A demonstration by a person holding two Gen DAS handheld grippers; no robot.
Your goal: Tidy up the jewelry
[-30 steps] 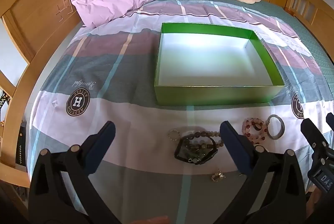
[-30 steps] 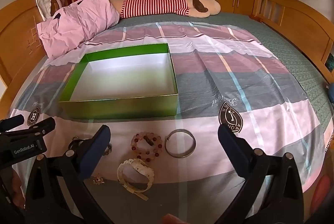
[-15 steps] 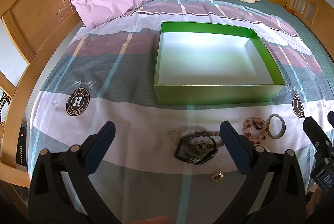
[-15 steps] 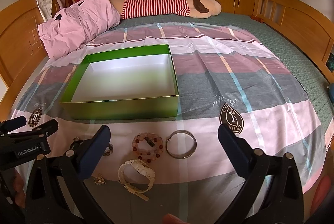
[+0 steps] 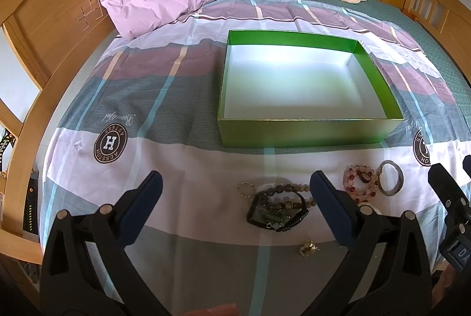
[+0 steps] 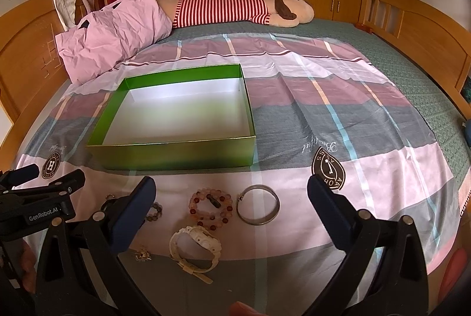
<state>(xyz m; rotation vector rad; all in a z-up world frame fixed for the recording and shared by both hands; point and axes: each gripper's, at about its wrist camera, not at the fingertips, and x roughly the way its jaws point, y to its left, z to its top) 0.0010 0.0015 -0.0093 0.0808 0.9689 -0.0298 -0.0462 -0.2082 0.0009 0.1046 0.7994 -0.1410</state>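
Left wrist view shows both tools, left tool (image 5: 235, 198) and right tool (image 6: 232, 204), spread wide and empty above jewelry laid before the green box (image 5: 309, 136), ready for loading.

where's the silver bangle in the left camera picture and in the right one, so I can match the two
Left wrist view: the silver bangle lies at the lower right, right of the pink bead bracelet, just past the left gripper.
Right wrist view: the bangle lies at lower centre, again right of the pink bead bracelet, between the fingers of the open right gripper.
Shared landmark: the green box, just beyond the bangle in both.
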